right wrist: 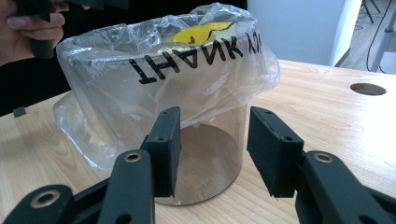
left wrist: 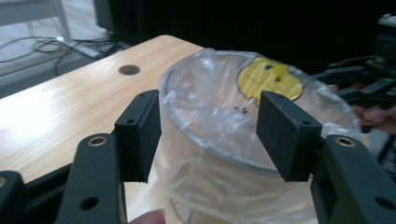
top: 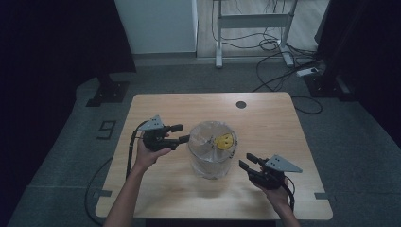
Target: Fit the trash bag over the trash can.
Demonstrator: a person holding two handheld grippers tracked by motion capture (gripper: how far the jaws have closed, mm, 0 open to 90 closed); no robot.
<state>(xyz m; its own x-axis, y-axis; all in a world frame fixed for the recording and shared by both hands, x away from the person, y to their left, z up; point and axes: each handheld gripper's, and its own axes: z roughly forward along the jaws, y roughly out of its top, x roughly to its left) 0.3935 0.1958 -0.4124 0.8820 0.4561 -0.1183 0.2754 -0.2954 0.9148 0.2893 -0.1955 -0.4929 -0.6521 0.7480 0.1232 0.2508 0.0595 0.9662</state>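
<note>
clear bag-lined bin (top: 211, 150) between parted left gripper (top: 180, 134), seemingly untouched, and right gripper (top: 248, 161)

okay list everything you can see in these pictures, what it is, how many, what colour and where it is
table: one, light wood, centre of the floor
hole: one, dark, far side of the table top
bin: one, clear, middle of the table
plastic bag: one, clear with black lettering and a yellow smiley face, lining the bin and folded over its rim
frame: one, white, on the floor beyond the table
cables: several, black, on the floor by the frame
left gripper: one, black, open, at the bin's left rim
right gripper: one, black, open, right of the bin
</note>
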